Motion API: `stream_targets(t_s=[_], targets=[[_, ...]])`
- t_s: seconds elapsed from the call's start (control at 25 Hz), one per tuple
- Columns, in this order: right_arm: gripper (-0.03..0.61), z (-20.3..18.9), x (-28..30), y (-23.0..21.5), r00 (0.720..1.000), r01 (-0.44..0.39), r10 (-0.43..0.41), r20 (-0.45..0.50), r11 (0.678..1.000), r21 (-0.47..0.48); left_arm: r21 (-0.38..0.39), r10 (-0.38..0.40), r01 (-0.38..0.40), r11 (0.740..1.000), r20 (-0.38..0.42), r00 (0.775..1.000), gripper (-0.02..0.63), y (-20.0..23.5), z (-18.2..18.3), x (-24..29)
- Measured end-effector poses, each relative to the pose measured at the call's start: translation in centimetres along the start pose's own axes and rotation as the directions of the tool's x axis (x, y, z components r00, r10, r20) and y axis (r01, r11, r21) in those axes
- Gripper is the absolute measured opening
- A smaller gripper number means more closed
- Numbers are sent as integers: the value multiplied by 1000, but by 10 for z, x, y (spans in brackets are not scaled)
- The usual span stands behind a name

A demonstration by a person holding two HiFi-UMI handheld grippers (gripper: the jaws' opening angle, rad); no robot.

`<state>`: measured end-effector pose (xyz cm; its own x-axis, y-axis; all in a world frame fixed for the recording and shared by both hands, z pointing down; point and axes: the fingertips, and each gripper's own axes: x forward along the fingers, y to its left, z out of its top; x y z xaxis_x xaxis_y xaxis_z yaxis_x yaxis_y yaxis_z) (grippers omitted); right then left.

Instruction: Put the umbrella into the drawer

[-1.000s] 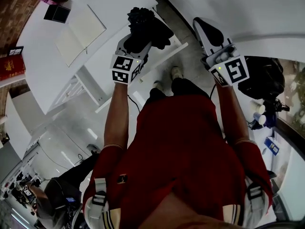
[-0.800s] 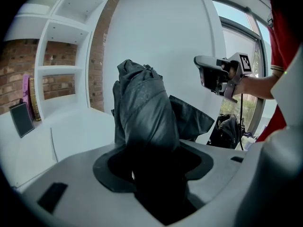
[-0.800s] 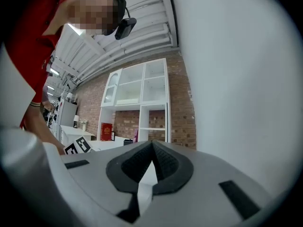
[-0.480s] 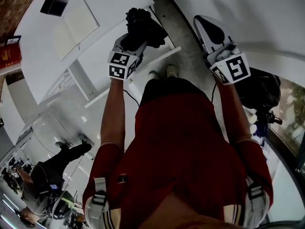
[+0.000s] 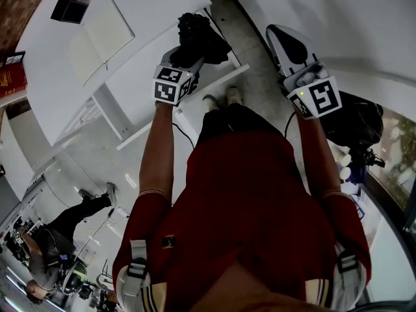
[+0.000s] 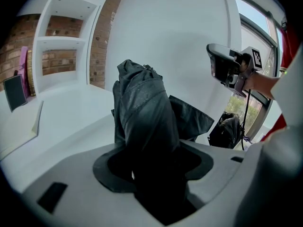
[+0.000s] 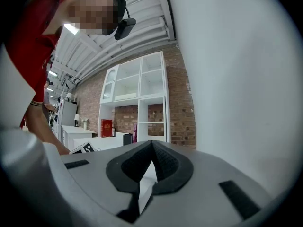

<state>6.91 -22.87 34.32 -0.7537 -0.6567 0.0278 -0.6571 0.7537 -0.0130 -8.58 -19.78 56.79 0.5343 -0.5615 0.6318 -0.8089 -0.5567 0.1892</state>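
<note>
Left gripper (image 5: 190, 56) clamps the folded black umbrella (image 5: 203, 36) above the near edge of the white desk (image 5: 149, 5), clear of the open notebook (image 5: 97, 38). Right gripper (image 5: 286, 39) is closed and empty, beside the white wall. Since the earlier frame, the left gripper and umbrella have dipped slightly.

L hand-held gripper (image 5: 186, 58) w/ umbrella (image 5: 203, 39) prob. over drawer (image 5: 224, 77), desk (image 5: 162, 5) to left.
</note>
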Motion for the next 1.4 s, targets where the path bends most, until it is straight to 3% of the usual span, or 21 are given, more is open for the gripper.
stream_targets(t_s=[0.6,1.12,1.4], targets=[[-2,-18,12,-4,999,8,-7,-36,1000,30,-82,-22,11,997,-136,991,252,17,-39,26],[-2,-35,15,-17,997,27,-24,-78,999,41,-171,-33,-16,985,-278,960,252,36,-66,49],[-2,-40,12,-27,995,38,-34,-91,998,49,-247,-22,-66,967,-336,941,252,50,-75,62]])
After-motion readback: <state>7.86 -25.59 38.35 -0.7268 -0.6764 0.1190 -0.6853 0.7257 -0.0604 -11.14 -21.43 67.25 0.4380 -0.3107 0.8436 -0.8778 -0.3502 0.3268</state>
